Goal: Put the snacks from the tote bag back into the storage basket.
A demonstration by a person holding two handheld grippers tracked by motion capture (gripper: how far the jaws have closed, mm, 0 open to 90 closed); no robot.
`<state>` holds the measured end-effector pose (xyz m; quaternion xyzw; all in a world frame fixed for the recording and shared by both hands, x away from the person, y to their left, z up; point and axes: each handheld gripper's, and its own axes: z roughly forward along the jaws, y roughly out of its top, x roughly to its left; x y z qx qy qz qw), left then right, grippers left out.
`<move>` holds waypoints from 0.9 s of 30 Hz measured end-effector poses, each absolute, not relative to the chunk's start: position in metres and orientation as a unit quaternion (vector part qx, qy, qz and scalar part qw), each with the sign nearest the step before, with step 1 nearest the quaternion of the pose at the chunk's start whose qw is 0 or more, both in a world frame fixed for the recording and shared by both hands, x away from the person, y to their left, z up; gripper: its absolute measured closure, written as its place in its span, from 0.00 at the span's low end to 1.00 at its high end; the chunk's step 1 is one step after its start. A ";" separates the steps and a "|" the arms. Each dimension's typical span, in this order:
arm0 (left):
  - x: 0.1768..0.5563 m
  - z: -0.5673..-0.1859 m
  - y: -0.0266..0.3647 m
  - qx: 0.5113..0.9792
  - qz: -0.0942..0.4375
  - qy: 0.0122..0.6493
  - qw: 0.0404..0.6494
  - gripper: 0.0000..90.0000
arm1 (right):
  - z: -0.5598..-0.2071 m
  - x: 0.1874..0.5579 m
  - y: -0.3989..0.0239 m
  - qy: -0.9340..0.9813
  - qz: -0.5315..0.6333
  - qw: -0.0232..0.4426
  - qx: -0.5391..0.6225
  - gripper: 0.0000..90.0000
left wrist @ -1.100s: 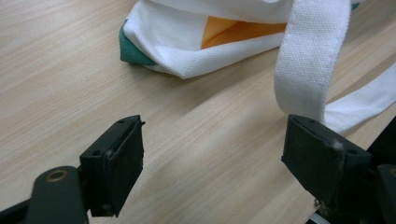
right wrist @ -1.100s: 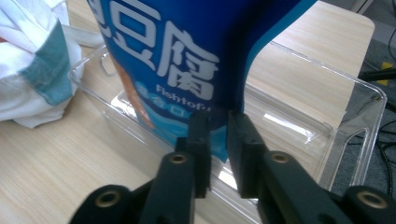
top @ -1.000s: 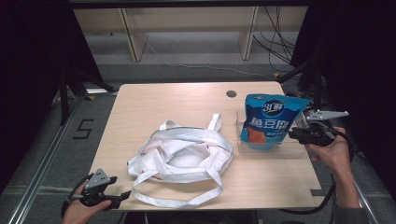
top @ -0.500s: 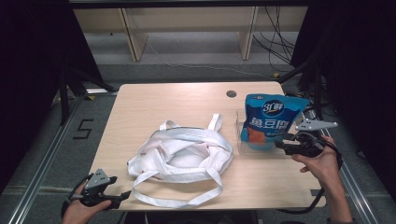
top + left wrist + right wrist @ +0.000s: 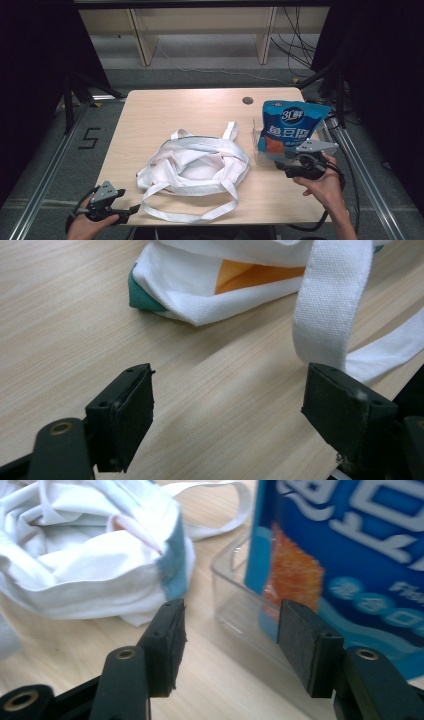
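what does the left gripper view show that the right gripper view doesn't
The left gripper view shows the left gripper with its jaws wide apart over bare wood, a white strap looping down by one jaw, and an orange lining inside the bag's folded corner.

The right gripper view shows the right gripper, whose jaws have just been opening with nothing between them, the blue snack bag and the clear plastic container that it stands in.

Both show the white tote bag and the wooden table.

Clear tray (image 5: pixel 240 605) hides the blue bag's (image 5: pixel 290 130) base.
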<state>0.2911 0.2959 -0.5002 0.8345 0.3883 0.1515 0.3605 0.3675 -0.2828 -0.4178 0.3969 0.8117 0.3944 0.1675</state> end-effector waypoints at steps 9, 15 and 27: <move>0.291 -0.499 0.296 0.837 0.149 0.389 0.356 0.22 | -0.427 0.362 -0.267 0.817 0.400 0.163 0.383 0.48; 0.291 -0.500 0.295 0.833 0.151 0.390 0.362 0.22 | -0.432 0.357 -0.259 0.823 0.394 0.151 0.380 0.47; 0.291 -0.501 0.295 0.833 0.151 0.389 0.364 0.22 | -0.446 0.352 -0.255 0.827 0.391 0.145 0.376 0.44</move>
